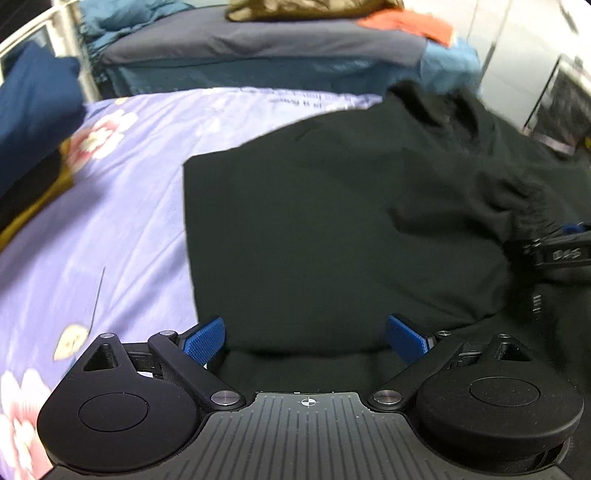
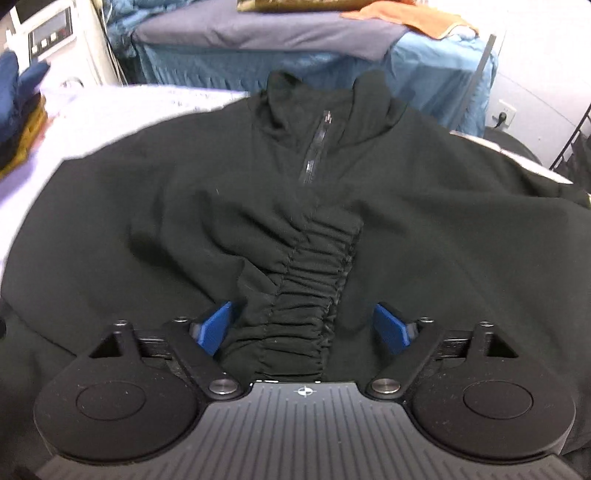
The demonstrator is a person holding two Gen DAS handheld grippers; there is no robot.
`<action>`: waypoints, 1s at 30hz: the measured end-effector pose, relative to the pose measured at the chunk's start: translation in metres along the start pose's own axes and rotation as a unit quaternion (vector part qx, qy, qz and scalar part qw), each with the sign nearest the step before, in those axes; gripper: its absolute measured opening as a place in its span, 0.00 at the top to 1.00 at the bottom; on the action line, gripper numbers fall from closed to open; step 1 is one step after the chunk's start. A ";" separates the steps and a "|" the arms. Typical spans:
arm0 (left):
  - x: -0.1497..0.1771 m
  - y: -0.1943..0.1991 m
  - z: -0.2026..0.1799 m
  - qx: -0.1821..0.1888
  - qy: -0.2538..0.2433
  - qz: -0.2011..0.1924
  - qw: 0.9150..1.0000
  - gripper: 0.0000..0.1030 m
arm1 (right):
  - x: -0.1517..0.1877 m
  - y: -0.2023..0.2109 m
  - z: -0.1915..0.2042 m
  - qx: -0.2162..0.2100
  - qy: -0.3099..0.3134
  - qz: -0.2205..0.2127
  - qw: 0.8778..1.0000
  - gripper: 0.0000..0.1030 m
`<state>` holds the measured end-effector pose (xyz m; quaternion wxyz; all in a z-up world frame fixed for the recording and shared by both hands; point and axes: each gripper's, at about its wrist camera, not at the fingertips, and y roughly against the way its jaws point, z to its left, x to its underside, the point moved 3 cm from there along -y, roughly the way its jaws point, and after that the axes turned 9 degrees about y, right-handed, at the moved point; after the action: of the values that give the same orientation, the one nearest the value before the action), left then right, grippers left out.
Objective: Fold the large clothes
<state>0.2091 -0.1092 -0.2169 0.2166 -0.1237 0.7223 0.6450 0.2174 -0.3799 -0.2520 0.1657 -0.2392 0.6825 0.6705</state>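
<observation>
Blue pads sit right at the bottom of both views, and both tools are spread wide. The right tool (image 2: 304,328) has its jaws straddling a gathered, elasticated cuff (image 2: 314,295), one pad at about 9 o'clock of it and the other at 3 o'clock. Neither pad looks to be pressing the fabric yet, so nothing is pinched. The left tool (image 1: 306,338) is also spread, its pads either side of the near hem of the black garment (image 1: 332,221), with cloth between them but no squeeze that I can see.

Moving out, the garment is a black zip-neck top lying on the bed's lilac floral sheet (image 1: 110,206). From the right tool the cuff and its sleeve run straight ahead toward 12 o'clock, laid over the chest and in line with the zip (image 2: 317,147) and stand-up collar (image 2: 325,99). So the long axis of that folded-in sleeve points away from the tool, and the right hand is clearly the nearer one to it. In the left view the cuff bunches at about 2 o'clock, with part of the right tool showing just beyond it.

My read: a sleeve fold is in hand, and the next grip turns on that cuff dead ahead of the right tool.

Farther off, at 12 o'clock, there's a second bed (image 2: 258,33) with an orange cloth (image 2: 406,18) on it.
</observation>
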 end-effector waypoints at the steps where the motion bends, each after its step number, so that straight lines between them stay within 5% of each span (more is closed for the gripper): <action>1: -0.001 -0.007 -0.002 -0.006 -0.006 0.008 1.000 0.00 | -0.003 -0.005 0.002 -0.001 -0.012 0.003 1.000 0.11; 7: 0.004 -0.037 -0.005 -0.032 -0.030 0.037 0.998 0.00 | 0.002 -0.016 0.007 0.015 -0.028 -0.012 0.999 0.01; 21: 0.007 -0.053 -0.011 -0.040 -0.049 0.048 0.997 0.00 | -0.009 -0.023 0.016 0.029 -0.043 0.016 0.999 0.00; 24: 0.009 -0.044 -0.008 -0.036 -0.063 0.048 0.996 0.00 | -0.013 -0.014 0.014 0.035 -0.062 0.035 0.997 0.01; 27: 0.022 -0.018 -0.002 -0.018 -0.066 0.037 0.997 0.00 | -0.005 0.018 0.020 0.073 -0.073 -0.012 0.995 0.01; 30: 0.047 0.015 0.005 -0.015 -0.067 0.030 0.997 0.00 | 0.015 0.050 0.030 0.058 -0.066 -0.031 0.996 0.01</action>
<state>0.1618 -0.0970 -0.2259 0.2433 -0.0613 0.6998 0.6688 0.1744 -0.3524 -0.2194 0.2447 -0.2050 0.7000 0.6388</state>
